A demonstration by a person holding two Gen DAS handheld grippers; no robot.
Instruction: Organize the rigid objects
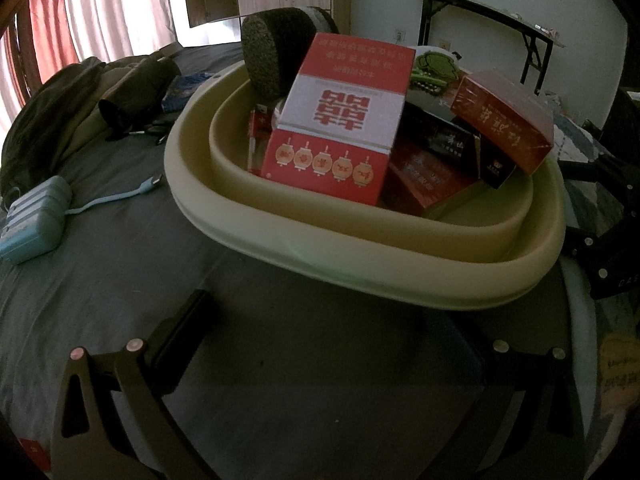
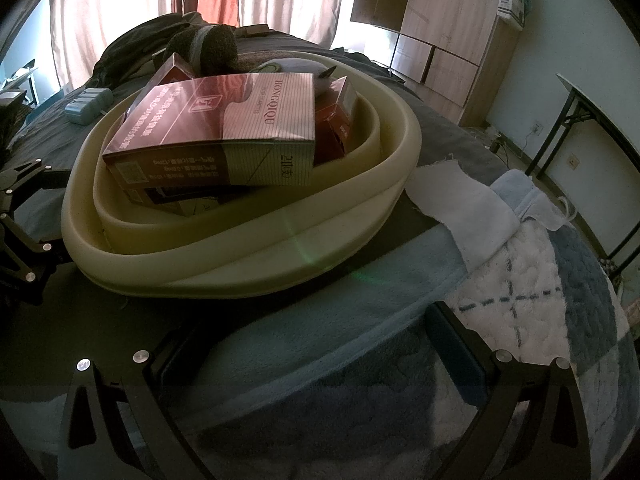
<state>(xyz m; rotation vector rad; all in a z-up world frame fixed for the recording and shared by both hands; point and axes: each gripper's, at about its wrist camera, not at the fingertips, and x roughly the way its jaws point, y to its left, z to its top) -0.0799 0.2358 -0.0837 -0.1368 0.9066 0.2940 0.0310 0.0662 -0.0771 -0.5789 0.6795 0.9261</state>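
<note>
A cream basin (image 1: 360, 256) (image 2: 240, 256) sits on the bed, piled with rigid boxes. In the left wrist view a red-and-white box (image 1: 340, 120) with lantern prints stands upright in front, a dark red box (image 1: 504, 124) lies tilted on the right, and a dark slipper (image 1: 272, 52) leans at the back. The right wrist view shows a large maroon-and-white carton (image 2: 224, 120) lying on top and a smaller red box (image 2: 336, 120) beside it. My left gripper (image 1: 332, 332) is open just short of the basin's rim, holding nothing. My right gripper (image 2: 316, 344) is open over the blanket, also short of the rim.
A light blue power bank (image 1: 32, 216) with its cable lies on the grey sheet at the left, near an olive backpack (image 1: 80, 100). A white towel (image 2: 460, 200) and a plaid blanket (image 2: 540, 280) lie right of the basin. A folding table (image 1: 500, 20) stands by the wall.
</note>
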